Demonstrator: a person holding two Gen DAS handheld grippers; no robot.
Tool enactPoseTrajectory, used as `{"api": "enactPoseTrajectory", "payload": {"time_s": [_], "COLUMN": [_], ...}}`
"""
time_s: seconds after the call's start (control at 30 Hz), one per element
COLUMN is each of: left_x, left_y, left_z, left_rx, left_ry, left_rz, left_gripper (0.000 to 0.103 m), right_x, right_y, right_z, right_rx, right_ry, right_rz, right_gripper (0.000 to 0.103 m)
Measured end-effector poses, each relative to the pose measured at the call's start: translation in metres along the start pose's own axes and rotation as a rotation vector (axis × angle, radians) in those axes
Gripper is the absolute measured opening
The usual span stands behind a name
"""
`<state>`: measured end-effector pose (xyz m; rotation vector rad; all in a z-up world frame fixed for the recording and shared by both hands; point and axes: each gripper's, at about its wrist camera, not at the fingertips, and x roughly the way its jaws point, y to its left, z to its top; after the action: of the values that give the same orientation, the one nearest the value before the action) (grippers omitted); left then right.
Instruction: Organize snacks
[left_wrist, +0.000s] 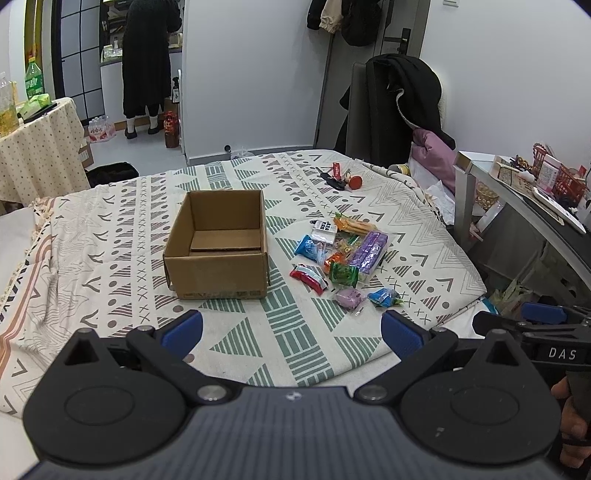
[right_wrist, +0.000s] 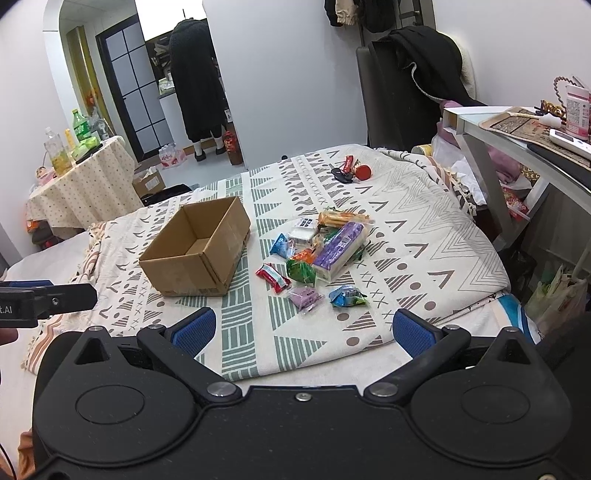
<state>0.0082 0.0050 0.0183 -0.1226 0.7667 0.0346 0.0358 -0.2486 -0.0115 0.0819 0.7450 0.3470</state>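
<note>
On bedspread (left_wrist: 258, 332): empty cardboard box (left_wrist: 218, 273)

Both views are evenly and fairly brightly lit by soft indoor light from above, with no hard glare. Shadows are faint: a soft one lies inside the cardboard box (left_wrist: 218, 236) and along its near side. Fisheye distortion bends straight lines at the edges, so the desk (right_wrist: 517, 136) curves, and the corners darken into black. Focus is sharp across the patterned bedspread (left_wrist: 280, 325); the distant doorway looks slightly soft.
</note>
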Motion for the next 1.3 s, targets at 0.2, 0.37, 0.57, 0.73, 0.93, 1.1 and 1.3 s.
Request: {"api": "enactPoseTrajectory", "payload": {"time_s": [0.2,0.37,0.57,0.73,0.93,1.1,1.3], "left_x": [0.018,0.038,0.065,0.087,0.113,0.134,0.164], "left_y": [0.000,-0.003,-0.011,-0.018,-0.027,-0.036,-0.046], "left_z": [0.008,0.017,0.025,0.030,0.036,0.039,0.038], "left_rx": [-0.012,-0.025,-0.024,-0.027,-0.028,-0.023,-0.022], "left_ry": [0.010,0.033,0.073,0.104,0.145,0.169,0.225], "left_rz": [-0.006,-0.020,-0.022,-0.025,-0.031,-0.032,-0.045], "left_gripper": [0.102,0.102,0.102,0.102,0.102,0.100,0.100], "right_x": [0.016,0.028,0.045,0.060,0.078,0.094,0.118], "right_y": [-0.007,-0.015,-0.031,-0.046,-0.063,-0.078,-0.097], "right_z": [0.006,0.013,0.020,0.023,0.025,0.027,0.027], "right_rx": [0.015,0.028,0.051,0.073,0.110,0.139,0.190], "right_ry": [0.030,0.052,0.075,0.102,0.136,0.163,0.196], "right_rz": [-0.006,-0.010,-0.022,-0.021,-0.011,0.000,0.001], "right_gripper": [0.103,0.103,0.103,0.103,0.103,0.103,0.103]}}
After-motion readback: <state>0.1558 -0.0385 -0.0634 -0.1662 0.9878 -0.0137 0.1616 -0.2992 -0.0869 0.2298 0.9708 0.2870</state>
